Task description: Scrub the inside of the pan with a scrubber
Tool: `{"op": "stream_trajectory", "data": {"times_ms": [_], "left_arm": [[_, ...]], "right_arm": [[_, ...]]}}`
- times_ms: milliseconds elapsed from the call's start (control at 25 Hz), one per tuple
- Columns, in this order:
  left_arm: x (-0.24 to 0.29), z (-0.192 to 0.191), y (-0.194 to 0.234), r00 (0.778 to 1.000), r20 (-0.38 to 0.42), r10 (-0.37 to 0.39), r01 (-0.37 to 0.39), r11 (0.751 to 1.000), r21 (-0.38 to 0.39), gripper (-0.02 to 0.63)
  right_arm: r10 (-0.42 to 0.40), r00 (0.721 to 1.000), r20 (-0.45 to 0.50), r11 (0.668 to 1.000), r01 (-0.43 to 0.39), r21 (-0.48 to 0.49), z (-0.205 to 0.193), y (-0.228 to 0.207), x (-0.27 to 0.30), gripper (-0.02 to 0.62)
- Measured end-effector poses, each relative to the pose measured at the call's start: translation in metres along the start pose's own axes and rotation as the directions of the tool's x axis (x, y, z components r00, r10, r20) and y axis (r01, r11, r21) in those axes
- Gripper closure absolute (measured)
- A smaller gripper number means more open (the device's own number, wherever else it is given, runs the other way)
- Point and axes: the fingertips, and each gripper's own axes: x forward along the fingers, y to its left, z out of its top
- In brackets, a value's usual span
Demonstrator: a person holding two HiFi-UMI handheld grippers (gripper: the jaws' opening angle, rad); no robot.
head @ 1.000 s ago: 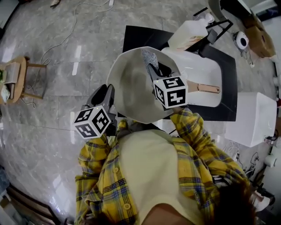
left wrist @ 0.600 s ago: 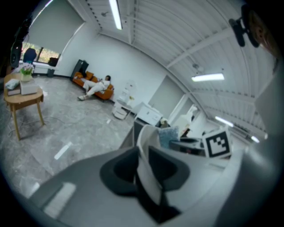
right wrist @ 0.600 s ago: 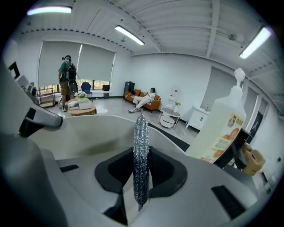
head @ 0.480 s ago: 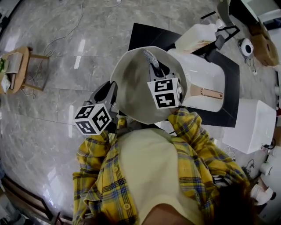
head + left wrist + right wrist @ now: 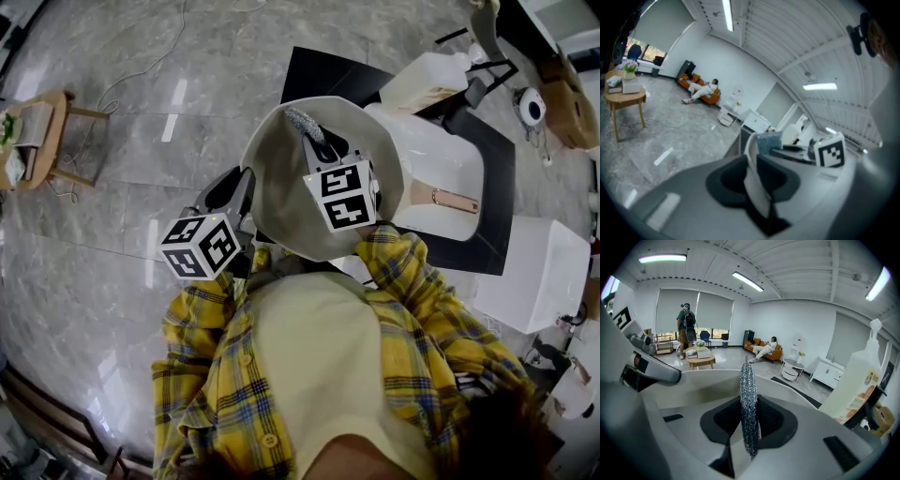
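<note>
Head view | left tool (image 5: 238, 193) grips pan (image 5: 279, 208) rim | right tool (image 5: 321, 147) grips scrubber (image 5: 302, 123)

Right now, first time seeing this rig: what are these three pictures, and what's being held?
No robot arm here: a person in a yellow plaid shirt holds hand-held tongs in each hand. The marker cubes are part of those tools. The head view comes from a camera on the person's head, looking steeply down. The other two views come from cameras riding on each tool, looking along its jaws. The left tongs are clamped on the rim of the pan, which is held up and tilted. The right tongs are shut on a silvery scrubber, reaching into the pan. Below, on a black surface, sit a white basin and a pump bottle.
</note>
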Motion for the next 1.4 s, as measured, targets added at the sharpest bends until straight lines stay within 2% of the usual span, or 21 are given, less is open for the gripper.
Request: {"op": "stream_trajectory", "data": {"times_ms": [360,520,760,1080,1400], "left_arm": [[0.0,0.001,0.001,1.0,0.01,-0.004,0.005,1.0,-0.01,0.535],[0.0,0.001,0.001,1.0,0.012,-0.012,0.012,1.0,-0.015,0.535],[0.002,0.0,0.0,1.0,0.018,-0.022,0.023,1.0,-0.021,0.534],[0.002,0.001,0.001,0.999,0.017,-0.029,0.029,0.999,-0.013,0.532],[0.001,0.003,0.0,0.999,0.031,-0.038,0.039,0.999,-0.018,0.531]], "right_arm": [[0.082,0.996,0.025,0.996,-0.083,0.022,0.004,0.019,0.0,0.511],[0.141,0.989,0.04,0.985,-0.144,0.099,0.005,0.029,-0.002,0.511],[0.231,0.971,0.054,0.943,-0.238,0.232,0.001,0.045,-0.005,0.512],[0.299,0.953,0.055,0.926,-0.304,0.224,0.001,0.068,-0.016,0.512],[0.386,0.922,0.013,0.912,-0.384,0.141,-0.001,0.093,-0.033,0.512]]}}
